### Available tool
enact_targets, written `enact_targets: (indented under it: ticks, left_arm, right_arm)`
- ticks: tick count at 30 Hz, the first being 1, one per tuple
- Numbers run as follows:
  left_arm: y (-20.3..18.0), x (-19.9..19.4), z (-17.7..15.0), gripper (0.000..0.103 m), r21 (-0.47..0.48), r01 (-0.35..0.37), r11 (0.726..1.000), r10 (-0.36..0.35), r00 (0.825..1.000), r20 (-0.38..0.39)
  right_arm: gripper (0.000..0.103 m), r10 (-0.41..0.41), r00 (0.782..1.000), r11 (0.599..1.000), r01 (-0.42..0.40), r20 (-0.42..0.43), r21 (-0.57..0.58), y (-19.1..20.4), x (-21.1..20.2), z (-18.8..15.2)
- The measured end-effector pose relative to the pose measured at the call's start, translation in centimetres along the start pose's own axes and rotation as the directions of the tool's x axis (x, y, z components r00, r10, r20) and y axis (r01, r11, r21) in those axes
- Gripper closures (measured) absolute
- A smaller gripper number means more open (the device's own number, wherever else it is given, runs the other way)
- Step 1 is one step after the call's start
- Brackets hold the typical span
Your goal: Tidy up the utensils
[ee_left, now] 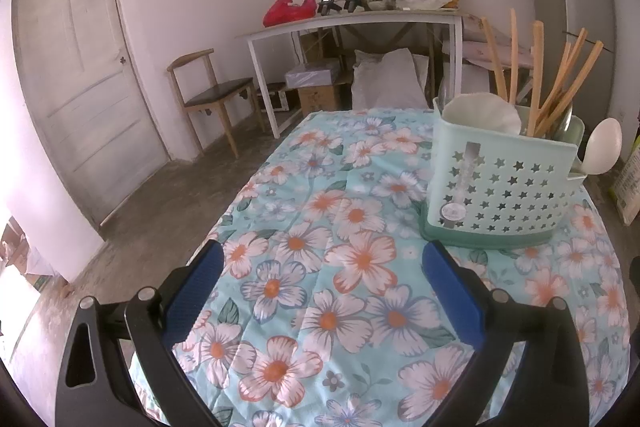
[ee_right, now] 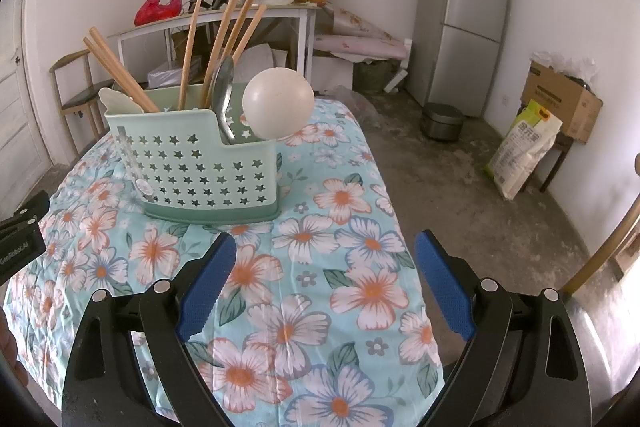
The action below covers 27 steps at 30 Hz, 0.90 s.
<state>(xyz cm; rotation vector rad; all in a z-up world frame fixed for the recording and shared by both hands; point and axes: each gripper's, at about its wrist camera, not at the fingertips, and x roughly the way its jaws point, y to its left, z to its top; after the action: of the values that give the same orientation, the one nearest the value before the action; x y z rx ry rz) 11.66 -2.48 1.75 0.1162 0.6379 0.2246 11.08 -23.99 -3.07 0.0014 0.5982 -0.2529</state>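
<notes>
A mint-green utensil holder [ee_left: 504, 183] [ee_right: 200, 167] with star-shaped holes stands on the floral tablecloth [ee_left: 320, 227] [ee_right: 320, 227]. Several wooden chopsticks [ee_left: 556, 91] [ee_right: 224, 39] stick up out of it, beside a metal spoon [ee_right: 223, 95], a white ladle [ee_left: 602, 147] [ee_right: 278, 103] and a white scalloped utensil [ee_left: 484, 115] [ee_right: 116, 99]. My left gripper [ee_left: 324, 259] hangs open over the cloth, to the holder's near left, with nothing between its blue pads. My right gripper [ee_right: 326, 247] is open too, in front of the holder, and holds nothing.
Behind the table are a wooden chair [ee_left: 212, 95], a cluttered white side table [ee_left: 360, 19] [ee_right: 216, 19] and a grey fridge [ee_left: 572, 11] [ee_right: 464, 15]. On the floor to the right lie a pot [ee_right: 442, 121], a sack [ee_right: 524, 147] and a cardboard box [ee_right: 560, 99]. A door [ee_left: 76, 75] is at left.
</notes>
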Motion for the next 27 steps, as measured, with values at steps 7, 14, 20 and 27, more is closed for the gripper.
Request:
enact_targets:
  ticks: [7,14,20,27]
  left_arm:
    - [-0.17,-0.04,-0.04,0.006,0.003,0.000,1.000,0.000,1.000,-0.006]
    - [-0.17,-0.02,-0.05,0.006,0.002,-0.001,1.000,0.001,1.000,-0.006]
    - [-0.14,0.03,-0.02,0.006,0.002,-0.002,1.000,0.002,1.000,-0.005]
    - [-0.09,0.10,-0.10,0.006,-0.001,-0.003,1.000,0.003,1.000,-0.009]
  right_arm:
    - [0.016,0.000,1.000,1.000,0.000,0.001,0.001,-0.12,-0.08,-0.10]
    - [0.016,-0.001,1.000,1.000,0.001,0.000,0.001,-0.12,-0.09,-0.10]
    - [0.016,-0.001,1.000,1.000,0.001,0.001,0.001,-0.09,-0.11,-0.08]
    - [0.016,0.001,1.000,1.000,-0.001,0.001,-0.001,-0.03,-0.19,-0.02]
